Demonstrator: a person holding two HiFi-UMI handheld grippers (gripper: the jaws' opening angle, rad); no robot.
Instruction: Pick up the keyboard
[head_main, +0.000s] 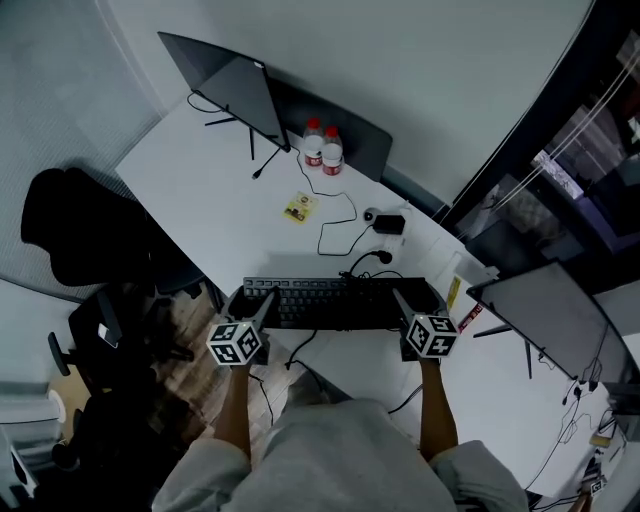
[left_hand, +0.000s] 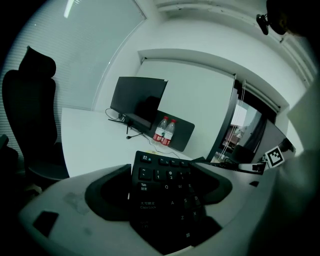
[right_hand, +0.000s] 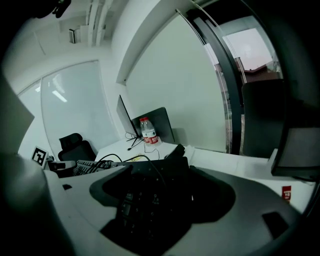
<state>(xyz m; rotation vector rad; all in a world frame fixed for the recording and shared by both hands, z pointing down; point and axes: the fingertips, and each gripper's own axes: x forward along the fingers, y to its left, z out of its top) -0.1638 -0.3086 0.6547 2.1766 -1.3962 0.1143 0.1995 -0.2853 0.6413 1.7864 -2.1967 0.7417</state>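
White worktop (head_main: 200, 180) is seen open beyond the keyboard (head_main: 335, 300), whose ends are clamped by left gripper (head_main: 268, 298) and right gripper (head_main: 400, 300) jaws at the near edge; cables (head_main: 335, 222) are trailed behind.

Head view: fingertips of left gripper (head_main: 268, 298) and right gripper (head_main: 400, 297) lost against dark keyboard (head_main: 335, 300) ends, contact unreadable there. Print on yellow card (head_main: 299, 208) and labels on water bottles (head_main: 322, 148) too small to read. Small black device (head_main: 390, 224) on cable, kind unclear. Desk (head_main: 200, 170) cut off at lower right edge. Person (head_main: 330, 460) cut off at bottom edge.

Left gripper view: only keyboard's left end in sight, nearest keys swallowed by shadow.

Right gripper view: keypad end near black, legends illegible.
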